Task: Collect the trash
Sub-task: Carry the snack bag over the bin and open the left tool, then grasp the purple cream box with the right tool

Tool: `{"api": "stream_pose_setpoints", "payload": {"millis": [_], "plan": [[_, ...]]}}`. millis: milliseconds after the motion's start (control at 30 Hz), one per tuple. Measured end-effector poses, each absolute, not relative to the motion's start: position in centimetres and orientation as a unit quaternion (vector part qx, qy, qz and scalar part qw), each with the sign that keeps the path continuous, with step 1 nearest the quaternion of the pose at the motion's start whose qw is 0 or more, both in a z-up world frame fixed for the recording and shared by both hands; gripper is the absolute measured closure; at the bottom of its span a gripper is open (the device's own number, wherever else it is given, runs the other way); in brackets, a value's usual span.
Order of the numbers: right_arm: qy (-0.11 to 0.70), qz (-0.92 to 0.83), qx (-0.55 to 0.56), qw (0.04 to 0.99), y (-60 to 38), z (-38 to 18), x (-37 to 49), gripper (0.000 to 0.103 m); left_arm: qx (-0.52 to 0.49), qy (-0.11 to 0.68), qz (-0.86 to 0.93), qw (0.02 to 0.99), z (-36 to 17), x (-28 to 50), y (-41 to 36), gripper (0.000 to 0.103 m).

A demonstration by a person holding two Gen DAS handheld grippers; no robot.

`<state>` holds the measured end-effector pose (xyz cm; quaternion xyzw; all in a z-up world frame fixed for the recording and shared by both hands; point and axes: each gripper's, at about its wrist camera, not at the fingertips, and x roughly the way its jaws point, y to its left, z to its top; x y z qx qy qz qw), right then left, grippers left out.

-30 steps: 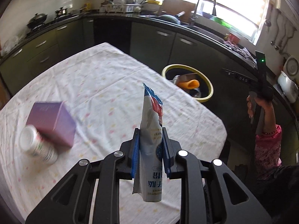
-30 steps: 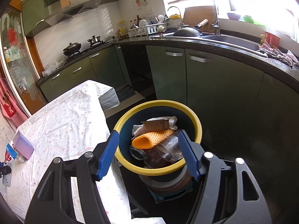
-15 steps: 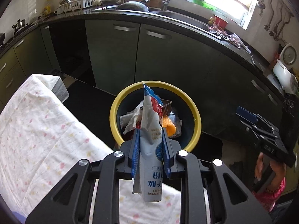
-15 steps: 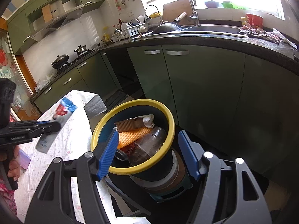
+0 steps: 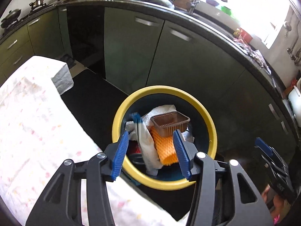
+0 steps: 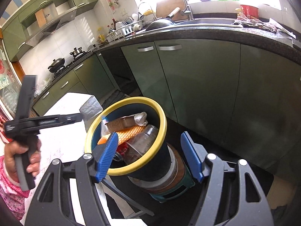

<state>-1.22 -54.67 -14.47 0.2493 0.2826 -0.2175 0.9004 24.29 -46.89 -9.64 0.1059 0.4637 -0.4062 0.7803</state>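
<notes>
Left claw (image 5: 150, 150): jaws have just been opening, now apart and empty, above the yellow-rimmed trash bin (image 5: 207, 116).
White pouch with blue top (image 5: 146, 143): inside the bin, leaning against an orange foam net (image 5: 165, 146), below a brown plastic tray (image 5: 170, 121).
Right claw (image 6: 150, 156): wide open, holding nothing, near the bin.
Counter with floral cloth (image 5: 37, 131): beside the bin.

Bins (image 5: 210, 124): 1
Grippers (image 5: 151, 151): 2
Brown trays (image 5: 170, 123): 1
Orange mesh sleeves (image 5: 164, 146): 1
Clear bottles (image 6: 143, 137): seemingly 1
</notes>
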Motion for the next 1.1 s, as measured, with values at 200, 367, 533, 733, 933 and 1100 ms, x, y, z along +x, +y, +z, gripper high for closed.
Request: {"api": "stream_pose_setpoints", "payload": {"millis": [200,367,533,733,933,1100], "plan": [[0.295,-0.212,0.239,0.901,-53.8,-14.6,-0.2,0.037,0.070,0.399,-0.408,0.818,-5.7,20.4,-38.3,0.042],[0.312,-0.204,0.224,0.901,-52.6,-14.8,1.0,0.037,0.066,0.349,-0.382,0.853,-3.1,17.5,-30.8,0.026],[0.327,-0.190,0.203,0.903,-50.7,-14.8,2.2,0.037,0.060,0.317,-0.349,0.880,-0.9,16.2,-23.7,0.016],[0.343,-0.159,0.174,0.909,-47.8,-14.5,4.3,0.036,0.035,0.283,-0.273,0.919,1.6,15.9,-13.7,0.010],[0.357,-0.088,0.125,0.921,-42.9,-13.7,7.6,0.036,0.025,0.260,-0.155,0.953,1.5,17.0,-4.3,0.006],[0.359,0.008,0.079,0.930,-37.0,-12.3,11.1,0.031,0.001,0.272,-0.108,0.956,-1.5,18.8,1.1,0.006]]}}
